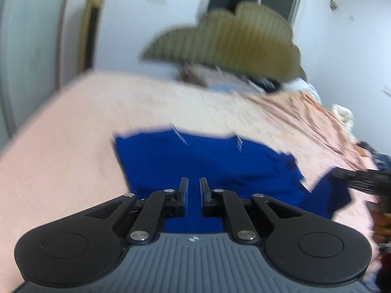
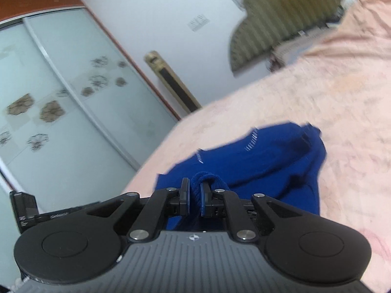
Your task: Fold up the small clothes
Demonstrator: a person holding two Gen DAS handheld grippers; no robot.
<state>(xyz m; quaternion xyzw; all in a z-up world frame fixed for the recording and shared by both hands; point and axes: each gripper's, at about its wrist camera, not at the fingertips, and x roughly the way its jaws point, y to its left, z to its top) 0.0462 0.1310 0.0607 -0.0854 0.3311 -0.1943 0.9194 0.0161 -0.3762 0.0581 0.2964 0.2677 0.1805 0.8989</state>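
Nearest the right wrist camera, the right gripper [image 2: 194, 190] has its jaws clamped on a thick bunched fold of the blue garment [image 2: 256, 161], whose cloth rises from the bed into the narrow gap between the pads. From the left wrist camera, the left gripper [image 1: 193, 190] shows its jaws drawn nearly together with blue cloth filling the gap; whether the pads truly pinch it is hard to make out. Both views are smeared by motion blur, and the garment's near edge is hidden under each gripper body. Small white marks on the cloth are too blurred to read. Both grippers point slightly downward over the garment, which lies rumpled on the pink bedspread [image 1: 73, 127]. At the bed's far end stands a striped olive headboard [image 1: 232, 41] against a white wall [image 1: 127, 24]; a frosted sliding door with flower prints [image 2: 61, 92] stands beside the bed.
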